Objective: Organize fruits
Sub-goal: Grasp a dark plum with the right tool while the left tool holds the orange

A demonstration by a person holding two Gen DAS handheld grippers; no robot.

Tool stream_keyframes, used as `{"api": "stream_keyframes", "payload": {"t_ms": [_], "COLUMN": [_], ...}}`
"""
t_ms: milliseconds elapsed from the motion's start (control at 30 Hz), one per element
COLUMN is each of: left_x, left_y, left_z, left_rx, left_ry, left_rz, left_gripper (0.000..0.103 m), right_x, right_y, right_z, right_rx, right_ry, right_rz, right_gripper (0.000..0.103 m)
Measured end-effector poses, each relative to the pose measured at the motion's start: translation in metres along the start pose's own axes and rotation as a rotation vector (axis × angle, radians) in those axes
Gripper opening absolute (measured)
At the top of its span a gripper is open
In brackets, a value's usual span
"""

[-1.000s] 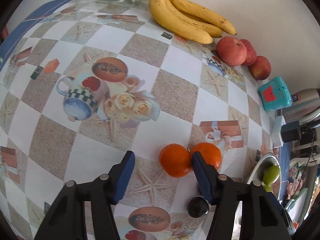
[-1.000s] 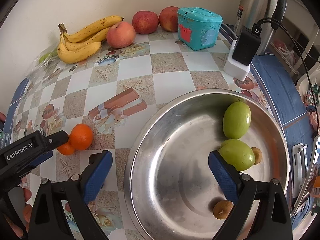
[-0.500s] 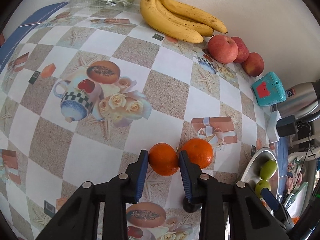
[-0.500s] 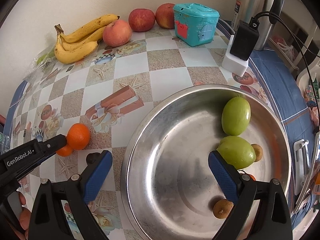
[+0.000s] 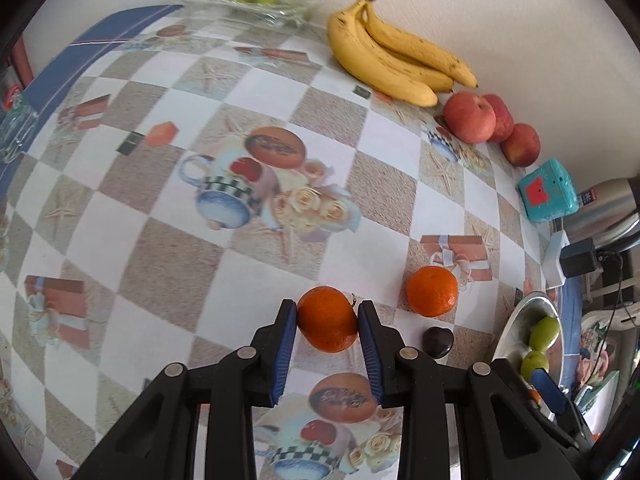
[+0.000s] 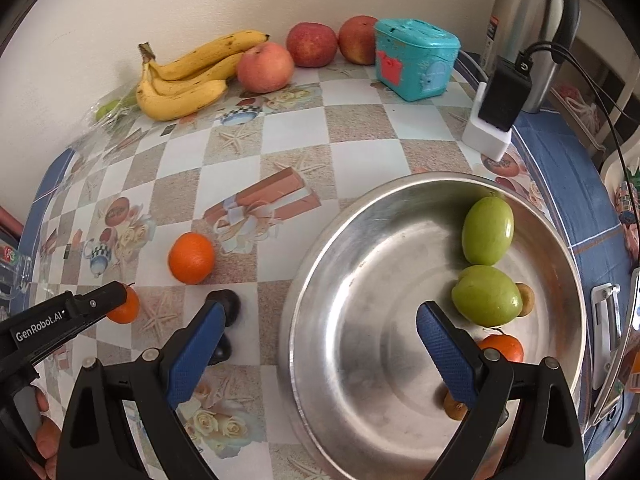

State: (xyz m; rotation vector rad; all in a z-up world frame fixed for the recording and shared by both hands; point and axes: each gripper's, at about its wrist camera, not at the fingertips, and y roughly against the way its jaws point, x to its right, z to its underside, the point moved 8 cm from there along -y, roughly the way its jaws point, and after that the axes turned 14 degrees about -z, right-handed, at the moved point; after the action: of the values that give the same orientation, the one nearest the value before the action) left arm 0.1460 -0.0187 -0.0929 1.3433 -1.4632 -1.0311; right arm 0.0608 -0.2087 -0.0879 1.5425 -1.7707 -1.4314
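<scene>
orange [image 5: 326, 318] pinched between the left gripper [image 5: 327, 334] pads, steel bowl [image 6: 320, 264] off to its right. right gripper [image 6: 320, 346] hangs wide open over that bowl, holding nothing

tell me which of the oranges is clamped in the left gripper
The orange pinched between the left gripper's blue pads. The other loose orange sits free on the tablecloth nearer the steel bowl, and a third lies inside that bowl.

Bright, even daylight and soft shadows (strong fisheye bending, dark corners), everything fairly sharp.
</scene>
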Motion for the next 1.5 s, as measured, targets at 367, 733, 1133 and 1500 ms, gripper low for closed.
{"api": "stream_keyframes", "payload": {"t_ms": [367,733,1133,1500], "left_x": [-0.042,-0.051,-0.045,-0.043], "left_y": [0.022,0.023,0.018,0.011], "left_z": [-0.004,-0.003,-0.002,-0.002], "left_rx": [0.024,0.01,-0.008,-0.021], "left_ry": [0.094,0.128,0.123,0.121], "left_rz": [0.019,0.044,0.057,0.05], "left_gripper": [0.034,0.034,0.034,0.034], "right_x": [-0.054,-0.075,-0.07,-0.067], "right_y": [0.0,-0.013,-0.03,-0.048], "right_z": [0.007,0.017,0.021,0.032], "right_rx": [-0.012,-0.043,-0.069,-0.13], "right_ry": [0.118,0.171,0.156,0.184], "right_rz": [-0.098,-0.156,-0.16,-0.116], "right_gripper": [0.097,0.097,0.062,0.041]}}
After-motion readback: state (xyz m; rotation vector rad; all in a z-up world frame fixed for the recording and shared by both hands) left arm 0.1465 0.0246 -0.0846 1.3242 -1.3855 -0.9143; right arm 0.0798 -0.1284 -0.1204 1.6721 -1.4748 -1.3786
